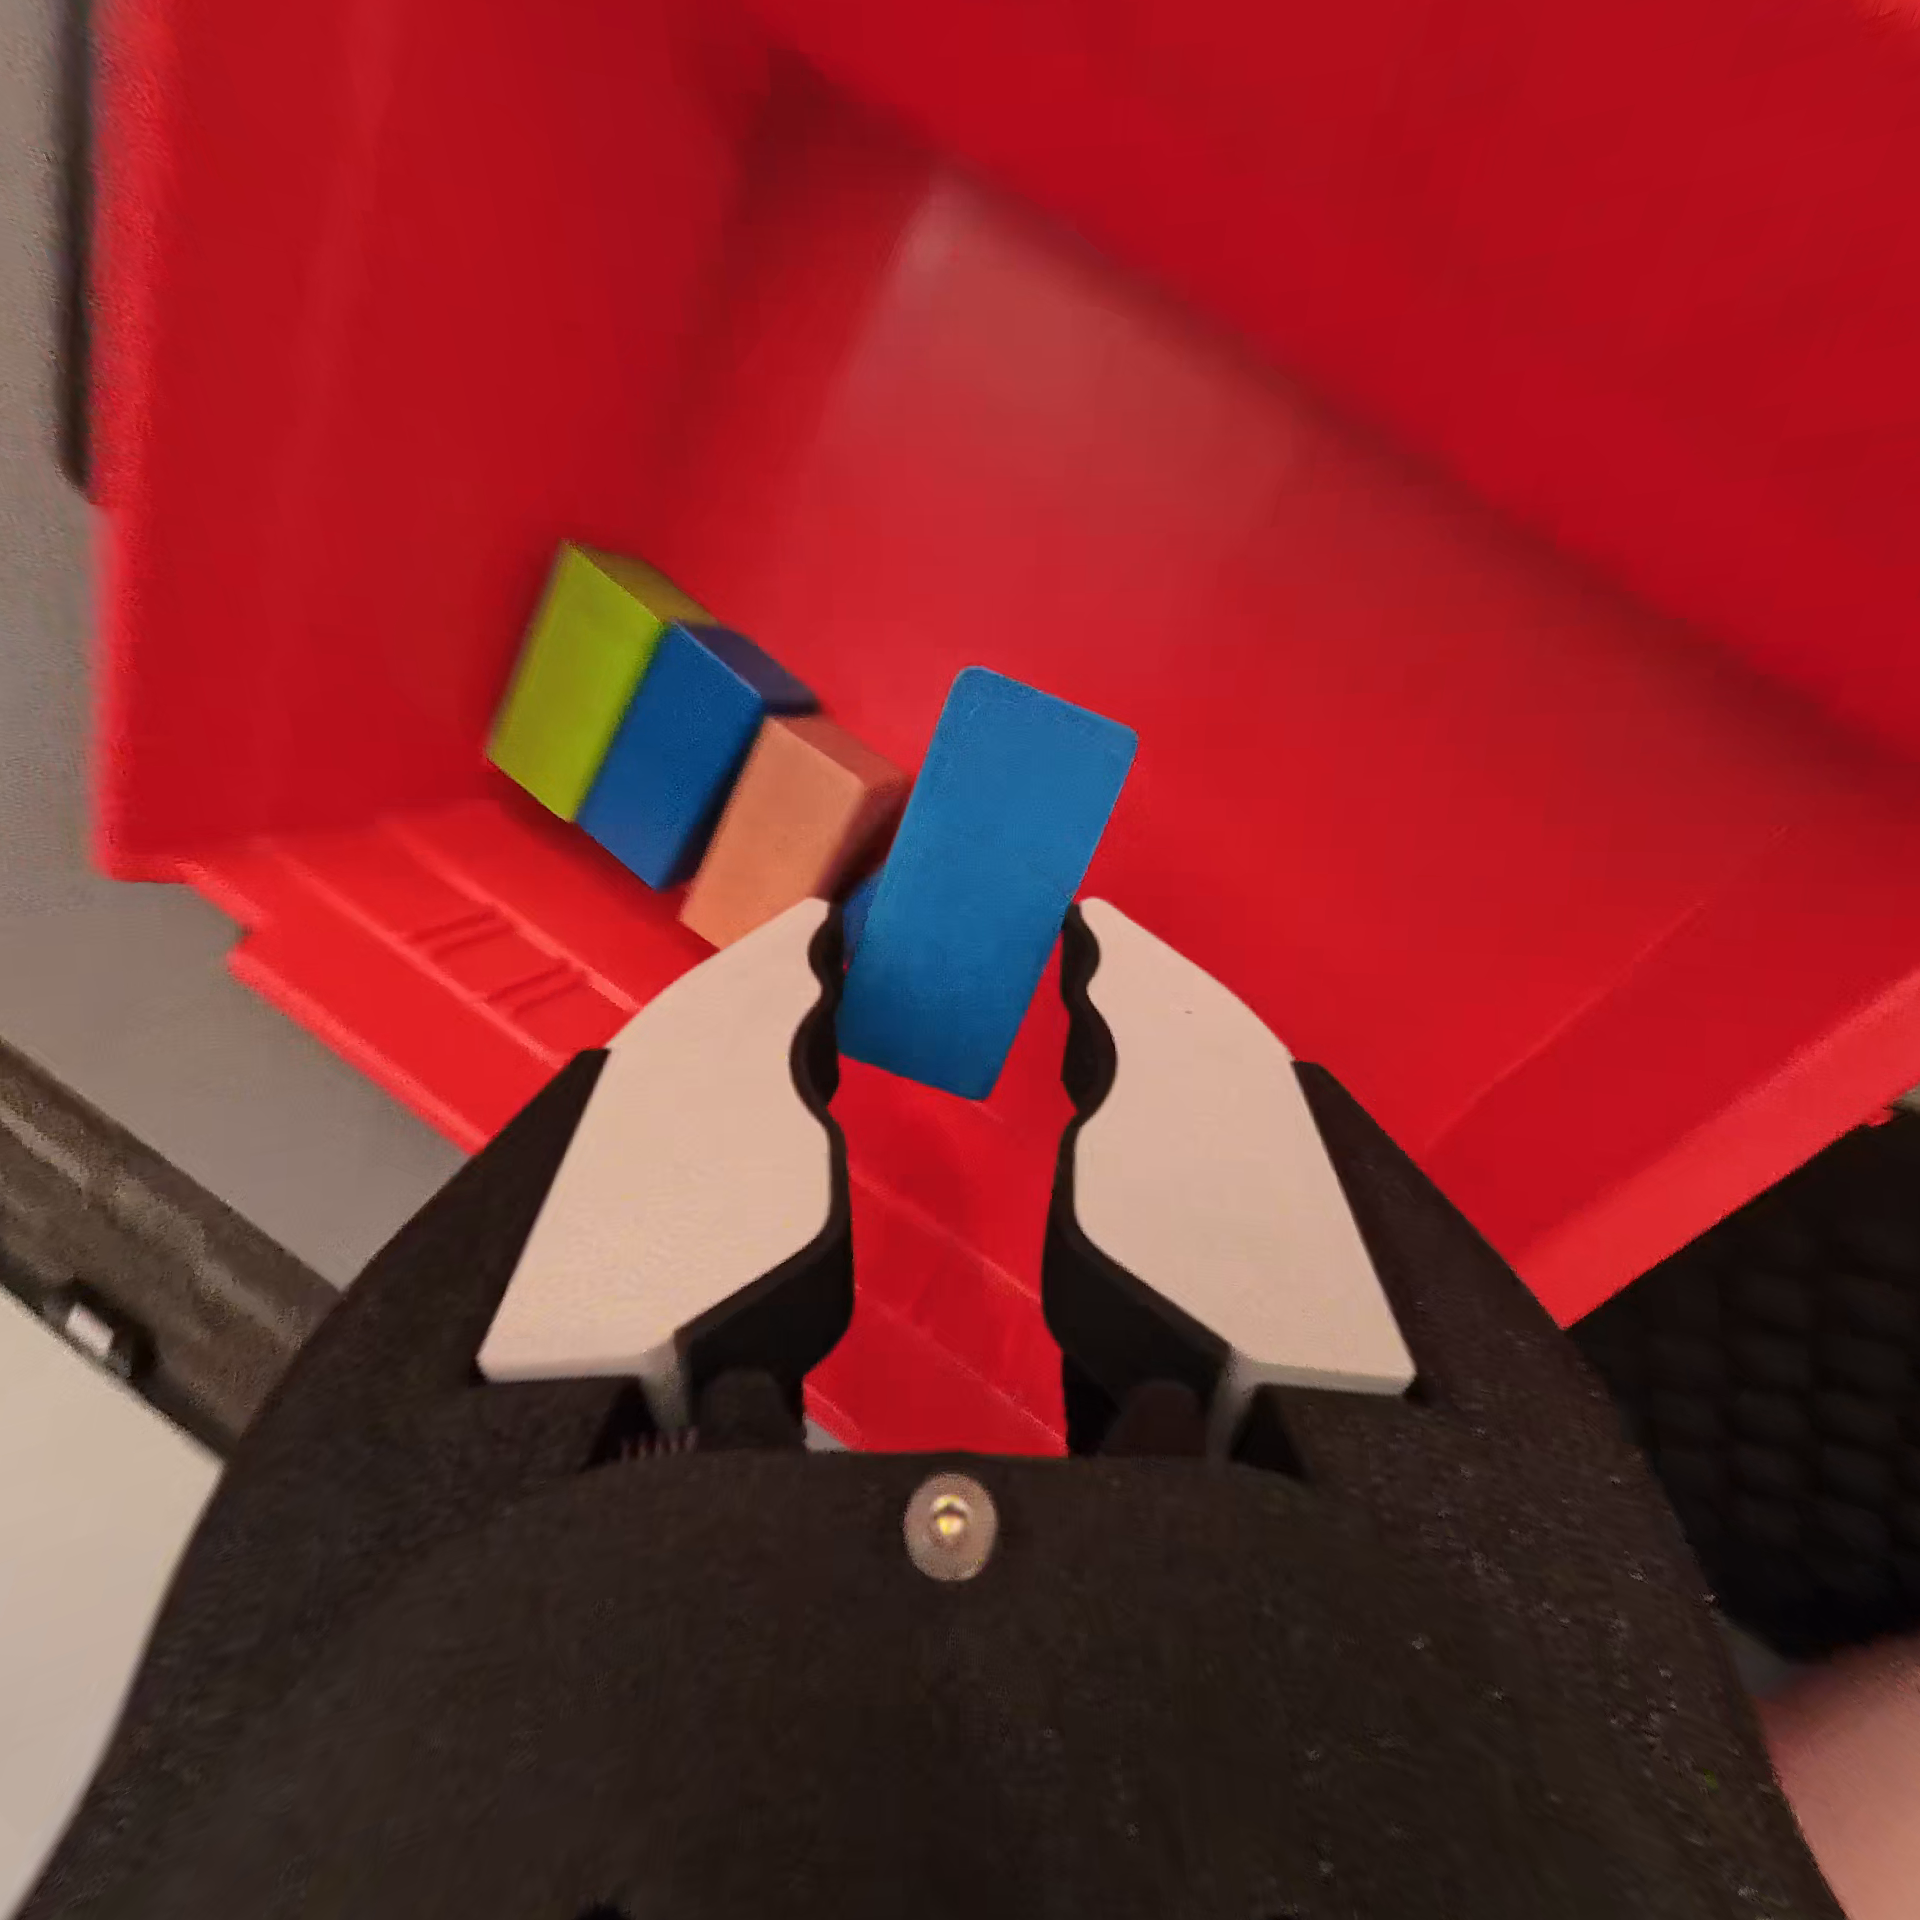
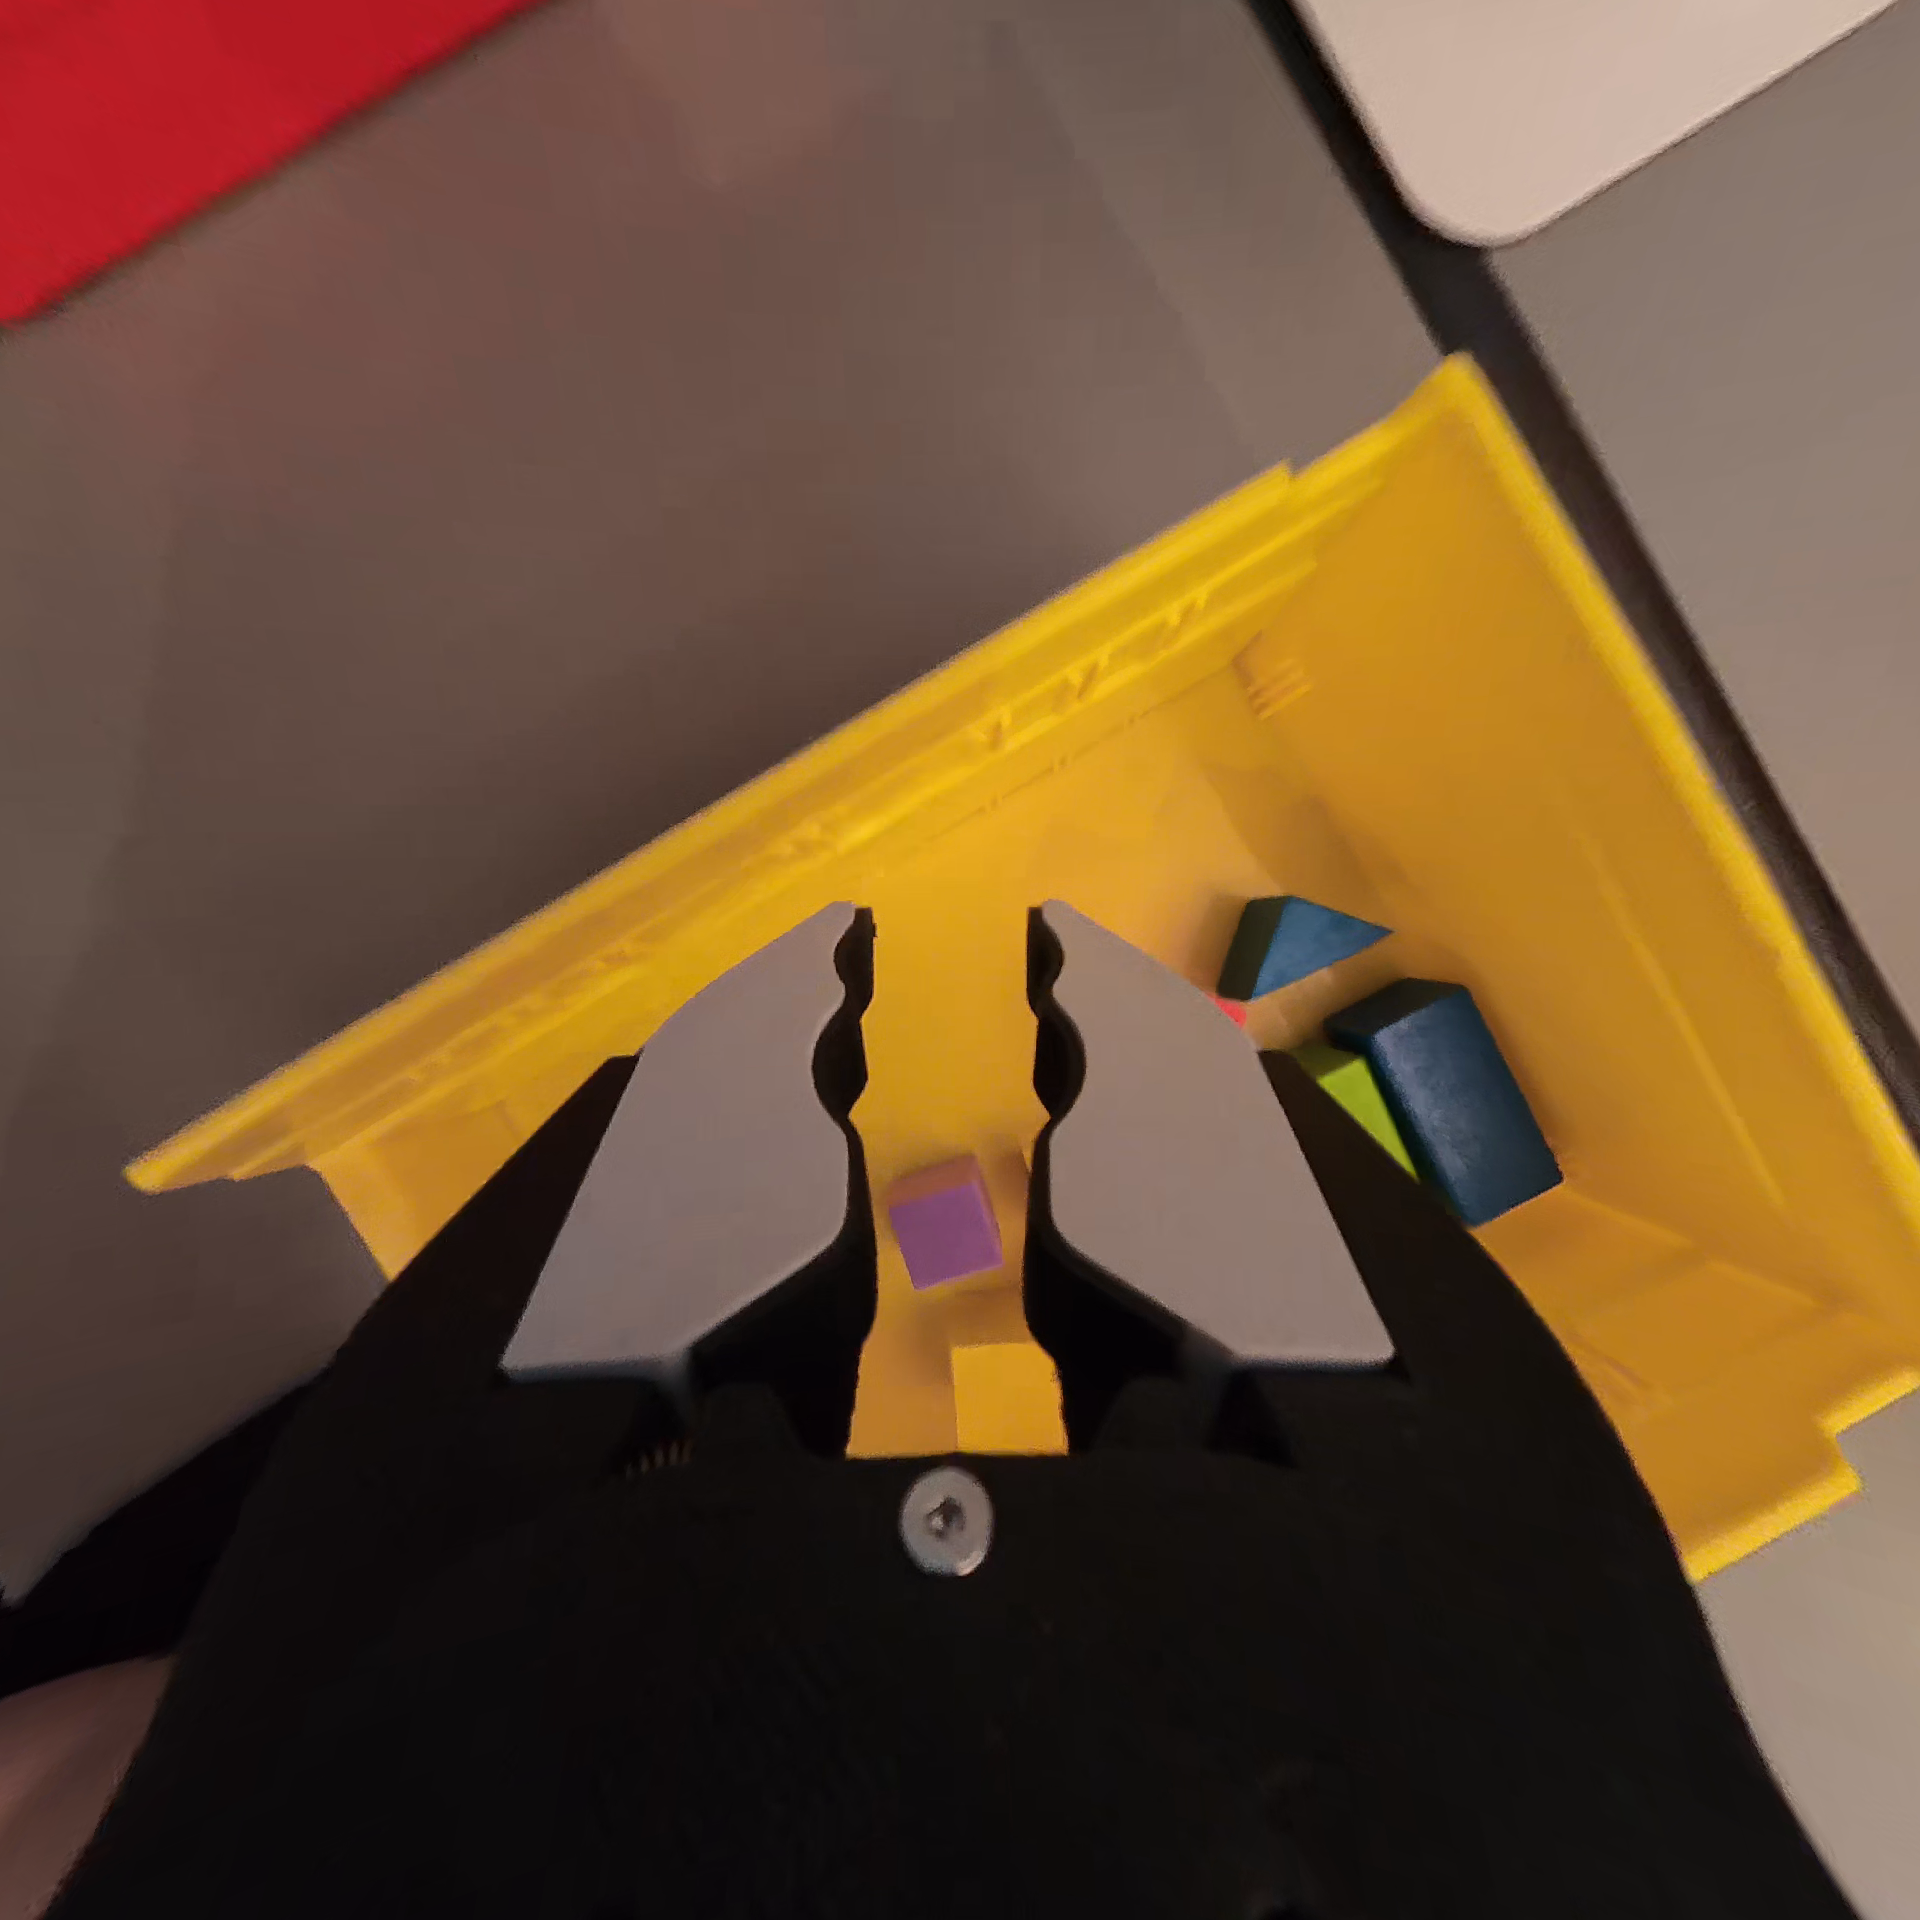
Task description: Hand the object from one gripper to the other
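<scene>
In the left wrist view my left gripper is shut on a bright blue rectangular block. The block stands tilted between the fingertips, above the inside of a red bin. In the right wrist view my right gripper is open and empty, with a clear gap between the jaws. It hovers over a yellow bin. A purple cube on that bin's floor shows through the gap. Neither gripper shows in the other's view.
A green block, a blue block and an orange block lie in a row in the red bin. The yellow bin holds a blue wedge, a dark blue block, a green block and a yellow block. Both bins stand on a grey table.
</scene>
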`<state>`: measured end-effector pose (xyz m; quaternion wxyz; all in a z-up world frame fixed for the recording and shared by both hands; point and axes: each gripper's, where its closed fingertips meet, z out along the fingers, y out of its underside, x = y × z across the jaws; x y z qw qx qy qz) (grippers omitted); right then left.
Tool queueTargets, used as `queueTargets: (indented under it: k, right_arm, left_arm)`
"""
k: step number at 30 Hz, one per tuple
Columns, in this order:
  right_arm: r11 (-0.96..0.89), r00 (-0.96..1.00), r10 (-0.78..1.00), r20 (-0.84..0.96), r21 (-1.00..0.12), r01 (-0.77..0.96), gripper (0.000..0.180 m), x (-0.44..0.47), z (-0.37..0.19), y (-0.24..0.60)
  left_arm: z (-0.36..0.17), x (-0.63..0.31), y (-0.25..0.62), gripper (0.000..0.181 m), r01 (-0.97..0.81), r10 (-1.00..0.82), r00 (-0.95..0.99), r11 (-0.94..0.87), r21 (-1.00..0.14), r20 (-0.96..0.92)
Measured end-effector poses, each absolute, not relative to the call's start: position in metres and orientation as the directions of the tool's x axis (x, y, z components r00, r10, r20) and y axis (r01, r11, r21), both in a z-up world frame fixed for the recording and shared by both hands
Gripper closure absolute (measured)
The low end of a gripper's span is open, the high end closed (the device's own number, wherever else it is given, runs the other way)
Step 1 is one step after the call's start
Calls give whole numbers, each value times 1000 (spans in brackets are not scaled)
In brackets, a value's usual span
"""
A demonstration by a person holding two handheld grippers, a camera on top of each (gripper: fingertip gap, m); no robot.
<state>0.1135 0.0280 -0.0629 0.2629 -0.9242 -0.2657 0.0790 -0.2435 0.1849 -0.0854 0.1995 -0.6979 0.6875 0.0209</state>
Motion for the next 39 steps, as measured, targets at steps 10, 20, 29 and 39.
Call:
queueTargets:
  k: [10,20,29,39]
  right_arm:
    - [-384,669,644,-372,-913,-138,140,-2,75,59]
    - [-509,530,617,-581,-809,-294,129,-62,59,69]
    - [-586,471,633,-614,-778,-225,164,-74,40,66]
    - [-588,485,668,-564,-800,-119,165,-22,62,41]
  left_arm:
    - [31,-159,147,143,-727,-864,135,246,-641,-485]
    - [38,-84,82,143,-661,-754,30,478,-579,-656]
    - [36,-68,71,145,-640,-716,29,523,-563,-697]
    - [57,-79,54,131,-569,-793,25,489,-661,-609]
